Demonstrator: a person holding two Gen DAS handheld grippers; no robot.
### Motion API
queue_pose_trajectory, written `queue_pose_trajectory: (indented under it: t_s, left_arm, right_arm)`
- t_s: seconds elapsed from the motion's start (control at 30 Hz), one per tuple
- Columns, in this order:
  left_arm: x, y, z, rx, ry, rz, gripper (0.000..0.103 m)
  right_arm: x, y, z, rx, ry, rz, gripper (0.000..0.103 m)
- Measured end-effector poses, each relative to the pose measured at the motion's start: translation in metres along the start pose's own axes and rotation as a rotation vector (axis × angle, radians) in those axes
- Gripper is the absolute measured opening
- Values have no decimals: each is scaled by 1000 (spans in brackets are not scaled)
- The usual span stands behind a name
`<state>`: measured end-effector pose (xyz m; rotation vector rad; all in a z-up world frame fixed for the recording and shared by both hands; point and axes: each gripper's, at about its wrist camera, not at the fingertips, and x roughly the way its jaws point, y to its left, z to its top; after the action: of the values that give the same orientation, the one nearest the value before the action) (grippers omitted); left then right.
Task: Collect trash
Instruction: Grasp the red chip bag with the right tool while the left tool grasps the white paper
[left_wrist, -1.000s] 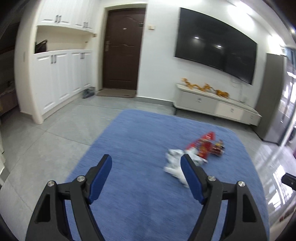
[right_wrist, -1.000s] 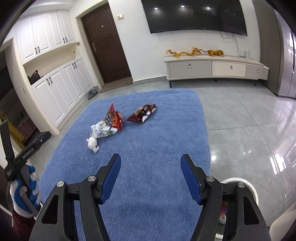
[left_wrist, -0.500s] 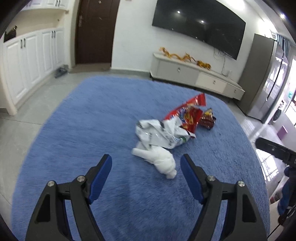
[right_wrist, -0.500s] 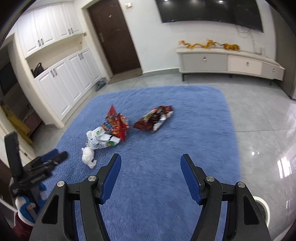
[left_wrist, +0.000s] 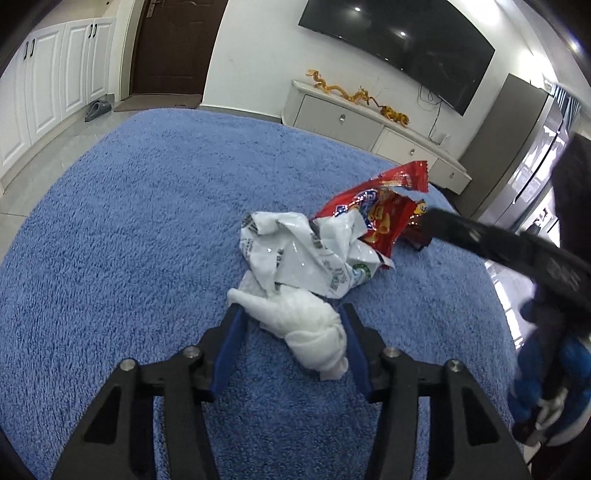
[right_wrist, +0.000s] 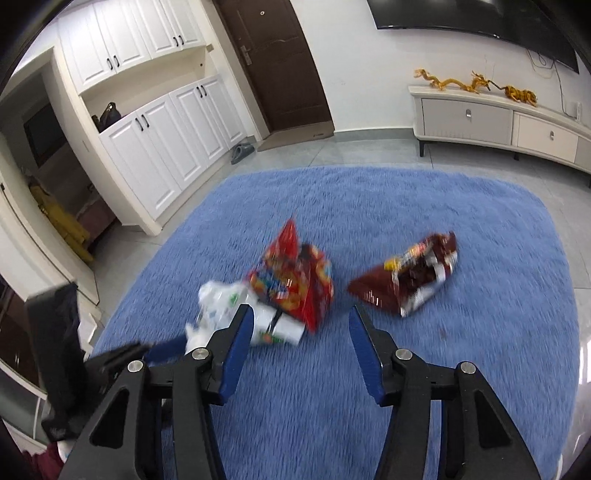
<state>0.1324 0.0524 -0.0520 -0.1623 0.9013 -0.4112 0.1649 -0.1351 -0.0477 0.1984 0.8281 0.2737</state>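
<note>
My left gripper (left_wrist: 289, 310) is low over the blue rug (left_wrist: 129, 258), and its jaws are closing with a twisted white tissue (left_wrist: 310, 328) between the pads; a gap still shows at the left pad. Just beyond lie a crumpled white plastic bag (left_wrist: 303, 254) and a red snack bag (left_wrist: 376, 210). My right gripper (right_wrist: 300, 309) hovers before the red snack bag (right_wrist: 295, 280) and white plastic bag (right_wrist: 225, 299). Its jaws are closing too and grip nothing. A dark brown wrapper (right_wrist: 406, 280) lies to the right. The left gripper (right_wrist: 147, 350) shows at lower left.
The right gripper's black finger (left_wrist: 480, 240) reaches in from the right, held by a blue-gloved hand (left_wrist: 546, 369). Beyond the rug are a low white TV cabinet (right_wrist: 498, 122), a dark door (right_wrist: 280, 66), white cupboards (right_wrist: 162, 155) and grey slippers (left_wrist: 96, 110).
Both grippers dropped and came closer to the trash pile. The left jaws narrowed around the white tissue. The right jaws narrowed, and the right gripper entered the left view.
</note>
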Motion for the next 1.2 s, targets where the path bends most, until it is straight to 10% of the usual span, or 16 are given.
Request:
queue_pose_trajectory:
  t_s: [0.3,0.43,0.5,1.2]
  left_arm:
    - [-1,4,-4,-3,-9,-16,49]
    - [-7,9,-8,-11,-6,-42,34]
    - [-10,10,-9,-13,-7,-46,29]
    - [-112,-70,-44,164,-132,64,26]
  right_arm:
    - [30,2,28,-16,-22,14,55]
    - [41,4,29,-13,3,40,16]
    - [37,6,28,-19,-7,29,12]
    - [-154,-21,-56,56,-176,-67,9]
